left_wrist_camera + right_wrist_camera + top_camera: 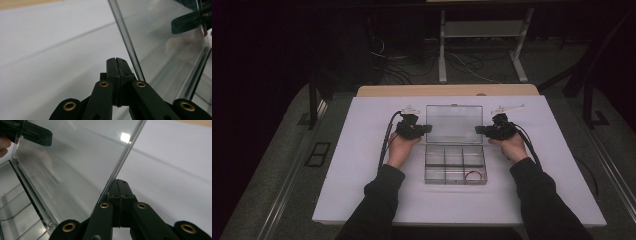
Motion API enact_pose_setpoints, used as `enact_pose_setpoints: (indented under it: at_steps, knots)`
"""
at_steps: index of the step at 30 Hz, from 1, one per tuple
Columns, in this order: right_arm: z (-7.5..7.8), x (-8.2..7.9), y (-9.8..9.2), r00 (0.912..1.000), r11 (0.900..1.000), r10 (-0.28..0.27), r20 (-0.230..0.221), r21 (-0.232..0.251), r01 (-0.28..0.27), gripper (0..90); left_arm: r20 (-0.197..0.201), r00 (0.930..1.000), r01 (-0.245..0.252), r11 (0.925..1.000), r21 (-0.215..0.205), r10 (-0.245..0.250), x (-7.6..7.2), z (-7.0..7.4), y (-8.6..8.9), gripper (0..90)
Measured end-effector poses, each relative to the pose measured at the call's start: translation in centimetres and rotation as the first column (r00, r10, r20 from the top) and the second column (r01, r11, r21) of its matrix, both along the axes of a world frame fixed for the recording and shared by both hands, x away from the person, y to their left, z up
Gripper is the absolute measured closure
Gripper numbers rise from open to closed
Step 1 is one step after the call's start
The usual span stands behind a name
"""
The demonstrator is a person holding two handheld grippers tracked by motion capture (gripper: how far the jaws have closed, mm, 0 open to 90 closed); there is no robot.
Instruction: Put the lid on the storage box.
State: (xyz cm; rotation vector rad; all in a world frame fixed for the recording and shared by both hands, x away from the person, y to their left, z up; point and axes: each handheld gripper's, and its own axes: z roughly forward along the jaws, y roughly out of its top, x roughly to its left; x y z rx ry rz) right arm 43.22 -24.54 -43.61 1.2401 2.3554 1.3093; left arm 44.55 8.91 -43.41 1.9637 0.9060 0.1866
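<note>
Two hand-held black two-jaw grippers work at a white rectangular table (pixel 362 200); items follow from largest to smallest. At table centre stands a clear plastic compartment box (pixel 455 165), its base divided into six cells, with a small red wire loop (pixel 473 175) in the cell at 5 o'clock. The box's clear hinged lid (pixel 454 124) stands raised at 12 o'clock from the base, roughly upright.

Left gripper (pixel 426 129): at 9 o'clock of the lid, tip against the lid's left edge. In the left gripper view the jaws are pressed together with nothing between them (pixel 116 65), and the lid's edge (pixel 126 40) runs just beside the closed tip at about 1 o'clock; whether it actually touches cannot be told.

Right gripper (pixel 478 129): at 3 o'clock of the lid, mirroring the left. In the right gripper view the jaws are likewise clenched and empty (pixel 120 187), with the lid's edge (pixel 122 157) rising from the tip's 11 o'clock side.

Step in hand, as a judgement: the lid is being steadied or swung from both sides by closed tips. The next move probably calls for equal, gentle pushes from both tips, so that the lid turns on its hinge without twisting or shifting the light base.
</note>
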Motion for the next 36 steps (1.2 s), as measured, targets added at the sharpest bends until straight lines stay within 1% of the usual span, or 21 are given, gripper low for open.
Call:
enact_pose_setpoints:
  at_steps: [8,11,16,19,22,23,25,28,31,32,36]
  knots:
    - [1.0,-0.2,0.0,0.9996,1.0,0.008,0.029,0.01,-0.008,89.2,0.025,0.9997,0.005,0.9996,-0.027,-0.005,-0.1,1.0,0.2,89.3]
    - [1.3,-0.3,-0.1,0.9991,1.0,0.012,0.042,0.02,-0.013,89.2,0.026,0.9997,0.003,0.9993,-0.038,-0.002,-0.2,1.4,0.2,89.3]
    - [2.0,-0.2,-0.2,0.998,0.999,0.009,0.063,0.045,-0.011,89.2,0.048,0.9988,0.006,0.9988,-0.048,-0.003,-0.3,2.1,0.4,89.3]
    - [2.3,-0.3,-0.2,0.9971,0.998,0.009,0.075,0.055,-0.013,89.2,0.058,0.9983,0.004,0.998,-0.063,-0.001,-0.5,2.5,0.5,89.2]
    - [2.7,-0.4,-0.2,0.9963,0.998,0.013,0.085,0.061,-0.018,89.2,0.061,0.9981,0.006,0.998,-0.063,-0.002,-0.6,2.7,0.6,88.4]
    - [2.7,-0.4,-0.3,0.996,0.998,0.014,0.088,0.059,-0.02,89.3,0.064,0.9979,0.008,0.9984,-0.056,-0.005,-0.6,2.7,0.6,87.6]
    - [2.8,-0.5,-0.2,0.9962,0.998,0.015,0.086,0.059,-0.02,89.3,0.069,0.9976,0.005,0.9995,-0.03,-0.003,-0.7,2.7,0.8,85.6]
    - [2.8,-0.6,-0.2,0.9956,0.998,0.018,0.092,0.059,-0.023,89.3,0.069,0.9975,-0.009,0.9996,-0.025,0.011,-0.9,2.7,1.4,83.4]
    - [2.9,-0.7,-0.2,0.996,0.998,0.02,0.087,0.061,-0.026,89.3,0.074,0.997,-0.021,0.9996,-0.02,0.022,-1.4,2.8,2.4,81.2]
    - [2.9,-0.7,-0.2,0.9956,0.998,0.021,0.091,0.056,-0.027,89.2,0.076,0.9969,-0.019,0.9997,-0.013,0.02,-1.6,2.9,2.7,80.5]
    - [3.0,-0.9,-0.2,0.9956,0.998,0.027,0.09,0.055,-0.032,89.3,0.088,0.9961,-0.002,0.9999,-0.016,0.003,-2.8,3.5,3.7,74.7]
